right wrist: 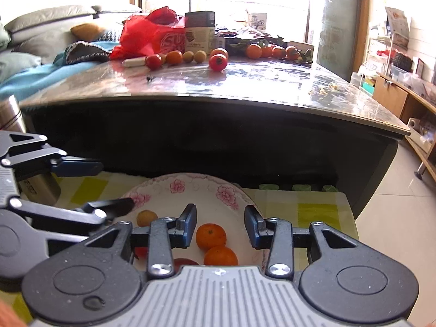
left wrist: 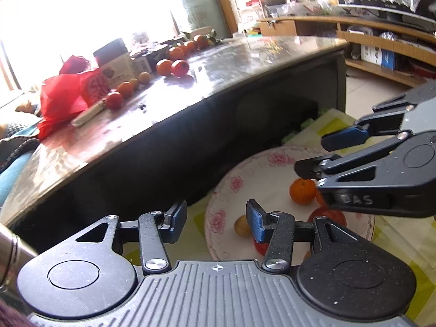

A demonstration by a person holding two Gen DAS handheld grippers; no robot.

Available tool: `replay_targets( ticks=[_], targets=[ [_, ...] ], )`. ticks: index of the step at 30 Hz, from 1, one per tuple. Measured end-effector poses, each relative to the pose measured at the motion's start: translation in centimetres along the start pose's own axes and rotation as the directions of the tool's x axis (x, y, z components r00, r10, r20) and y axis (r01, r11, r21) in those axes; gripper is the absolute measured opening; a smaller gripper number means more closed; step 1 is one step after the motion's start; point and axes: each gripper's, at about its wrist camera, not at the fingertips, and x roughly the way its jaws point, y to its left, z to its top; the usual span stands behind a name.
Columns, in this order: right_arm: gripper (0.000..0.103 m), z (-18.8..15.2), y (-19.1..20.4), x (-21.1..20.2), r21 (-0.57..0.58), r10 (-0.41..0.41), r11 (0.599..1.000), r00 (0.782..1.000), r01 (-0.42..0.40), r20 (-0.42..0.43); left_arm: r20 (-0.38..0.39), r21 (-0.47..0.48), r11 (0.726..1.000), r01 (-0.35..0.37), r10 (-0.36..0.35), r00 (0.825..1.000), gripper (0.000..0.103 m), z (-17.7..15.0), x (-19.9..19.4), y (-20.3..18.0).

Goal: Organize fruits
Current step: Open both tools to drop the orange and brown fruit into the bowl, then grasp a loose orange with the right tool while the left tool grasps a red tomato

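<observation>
A white plate with pink flowers (right wrist: pixel 190 188) (left wrist: pixel 245 179) sits on a yellow checked cloth below the big table. In it lie two oranges (right wrist: pixel 211 236) (right wrist: pixel 220 255), a small yellow fruit (right wrist: pixel 146 218) (left wrist: pixel 242 226) and red tomatoes (left wrist: pixel 327 215) (right wrist: pixel 185 261). My right gripper (right wrist: pixel 220 227) (left wrist: pixel 313 154) hovers open over the plate, one orange (left wrist: pixel 302 190) below its gap. My left gripper (left wrist: pixel 216 224) (right wrist: pixel 113 186) is open and empty at the plate's left rim. More fruit lies on the table: a tomato (right wrist: pixel 218 62) (left wrist: pixel 179 68), oranges (right wrist: pixel 173 57) (left wrist: pixel 164 67) and another tomato (right wrist: pixel 153 61) (left wrist: pixel 114 100).
The dark table with a glossy top (right wrist: pixel 245 87) (left wrist: pixel 218 62) rises just behind the plate. On it stand a red bag (right wrist: pixel 147 38) (left wrist: pixel 62 92) and a box (right wrist: pixel 199 32). A metal flask (right wrist: pixel 41 188) stands left of the plate. A wooden cabinet (left wrist: pixel 381 43) lines the right wall.
</observation>
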Motion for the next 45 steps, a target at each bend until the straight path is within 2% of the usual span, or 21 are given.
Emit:
replay_targets(
  ticks=[6, 17, 26, 30, 36, 41, 45],
  targets=[
    [0.045, 0.6, -0.3, -0.8, 0.029, 0.003, 1.000, 1.000, -0.003, 0.019, 0.011, -0.079, 0.997, -0.006, 0.007, 1.000, 0.057, 0.4, -1.1, 2.1],
    [0.045, 1.9, -0.6, -3.4, 0.063, 0.004, 0.998, 0.998, -0.008, 0.060, 0.054, -0.157, 0.987, -0.015, 0.024, 0.998, 0.058, 0.4, -5.1, 4.7],
    [0.045, 3.2, -2.8, -8.4, 0.130, -0.037, 0.991, 0.993, 0.022, 0.114, 0.053, -0.178, 0.984, 0.025, -0.015, 0.998, 0.059, -1.5, -6.8, 4.0],
    [0.045, 1.9, -1.8, -9.4, 0.117, -0.029, 0.993, 0.997, 0.020, 0.076, 0.034, -0.187, 0.981, 0.042, -0.036, 0.999, 0.061, -2.6, -7.1, 4.1],
    [0.045, -1.5, 3.0, -9.2, 0.022, 0.033, 0.999, 0.999, -0.033, -0.016, -0.017, -0.163, 0.986, 0.045, -0.049, 0.999, 0.064, -5.1, -7.6, 3.8],
    [0.045, -4.5, 7.0, -8.6, -0.042, 0.098, 0.994, 0.990, -0.102, -0.100, -0.076, -0.152, 0.987, 0.047, -0.059, 0.995, 0.065, -7.3, -7.1, 3.9],
    [0.045, -6.0, 8.5, -7.6, -0.052, 0.125, 0.990, 0.981, -0.134, -0.149, -0.113, -0.143, 0.988, 0.066, -0.082, 0.990, 0.065, -8.4, -6.6, 3.7]
  ],
)
